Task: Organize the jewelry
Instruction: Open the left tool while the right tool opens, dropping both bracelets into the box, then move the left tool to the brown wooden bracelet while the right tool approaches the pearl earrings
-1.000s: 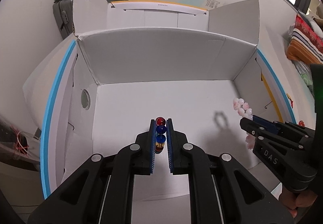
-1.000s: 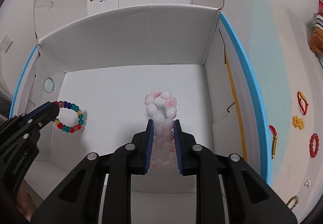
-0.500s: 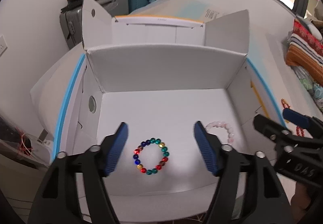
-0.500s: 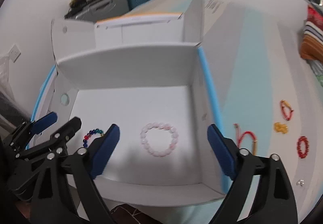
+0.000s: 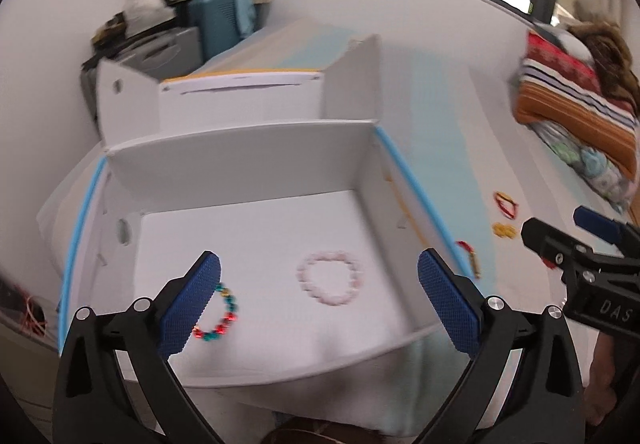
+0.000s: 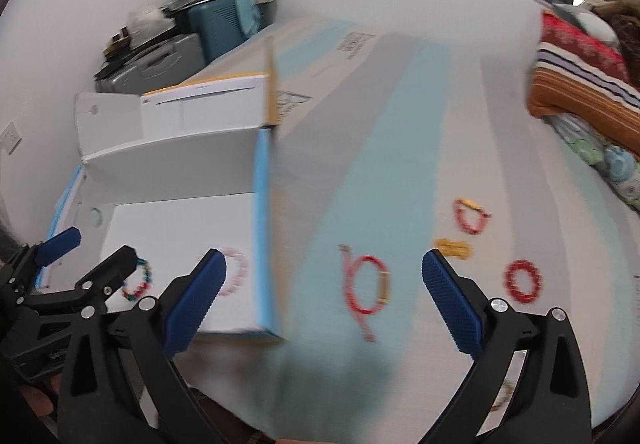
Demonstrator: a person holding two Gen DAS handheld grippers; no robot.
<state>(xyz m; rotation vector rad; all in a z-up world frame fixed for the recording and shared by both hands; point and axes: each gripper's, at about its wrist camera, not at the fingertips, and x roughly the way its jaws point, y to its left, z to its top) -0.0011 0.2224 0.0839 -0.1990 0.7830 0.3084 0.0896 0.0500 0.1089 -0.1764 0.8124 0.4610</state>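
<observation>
A multicoloured bead bracelet and a pale pink bead bracelet lie flat on the floor of the open white box. Above the box's near edge my left gripper has wide, still-opening jaws that hold nothing. My right gripper, also opening and bare, hangs over the box's blue-edged right wall and the table beside it. On the table lie a red cord bracelet, a small yellow piece, a red bead ring and a red-and-yellow bracelet.
A second white box with raised flaps stands behind the first. Suitcases are stacked against the far wall. Folded striped blankets lie at the right. One more small bracelet rests near the table's front right.
Both grippers let go of their bracelets, which now lie in the box. Both opened wide, rose and pulled back; the right one swung right over the table.
</observation>
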